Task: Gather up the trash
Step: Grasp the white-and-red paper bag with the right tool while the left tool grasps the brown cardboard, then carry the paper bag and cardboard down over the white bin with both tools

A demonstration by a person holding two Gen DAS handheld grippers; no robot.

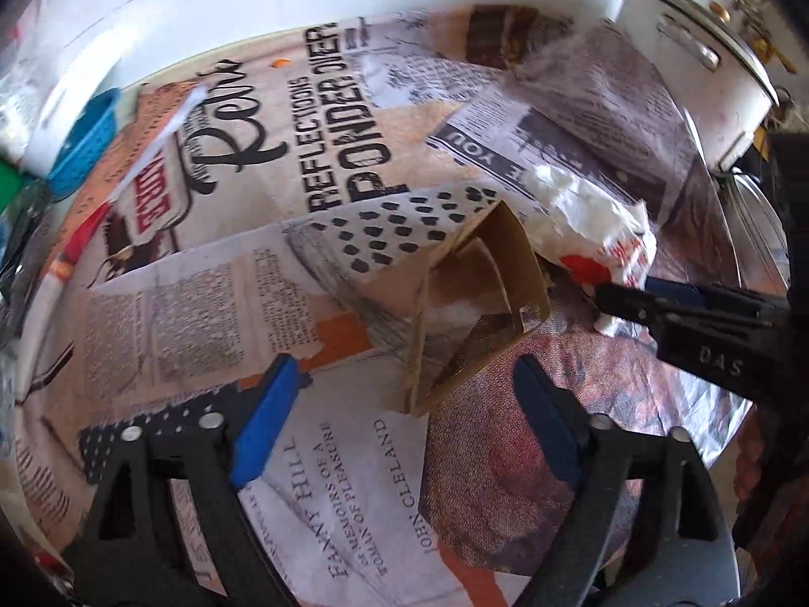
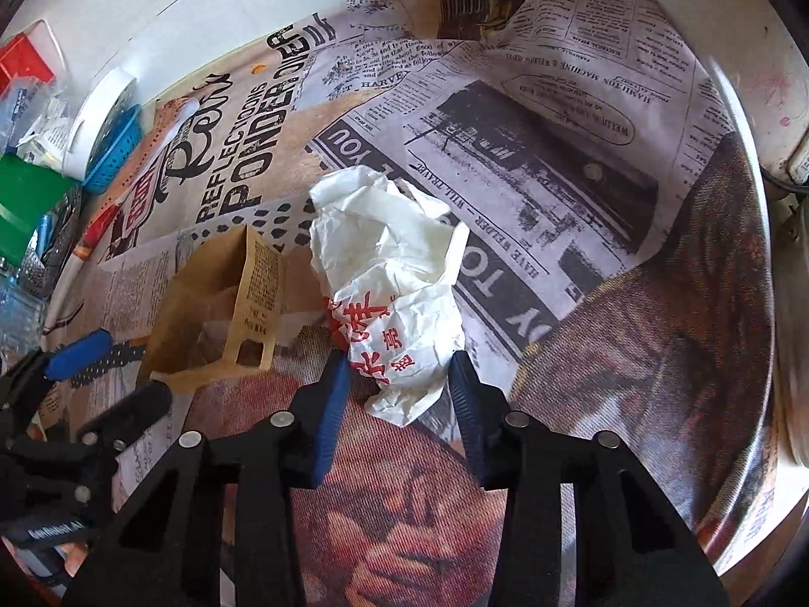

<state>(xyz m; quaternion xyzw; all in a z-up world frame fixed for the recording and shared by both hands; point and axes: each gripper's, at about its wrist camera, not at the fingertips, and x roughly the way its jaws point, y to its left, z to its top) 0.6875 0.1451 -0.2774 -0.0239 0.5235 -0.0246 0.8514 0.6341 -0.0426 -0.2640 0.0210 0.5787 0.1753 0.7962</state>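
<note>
A crumpled white paper wrapper with red print (image 2: 399, 298) lies on the newspaper-print tablecloth (image 2: 581, 232). My right gripper (image 2: 402, 379) is open, its blue pads on either side of the wrapper's near end. An open brown paper bag (image 1: 475, 298) lies on its side just ahead of my left gripper (image 1: 404, 384), which is open and empty. The bag also shows in the right wrist view (image 2: 222, 303), left of the wrapper. The right gripper enters the left wrist view (image 1: 622, 298) at the wrapper (image 1: 586, 222).
A blue basket (image 2: 114, 154), a white round container (image 2: 96, 116), a green box (image 2: 25, 197) and clear plastic items stand at the table's left edge. A white appliance (image 1: 692, 81) stands at the right. The table's rim (image 2: 768, 232) curves along the right.
</note>
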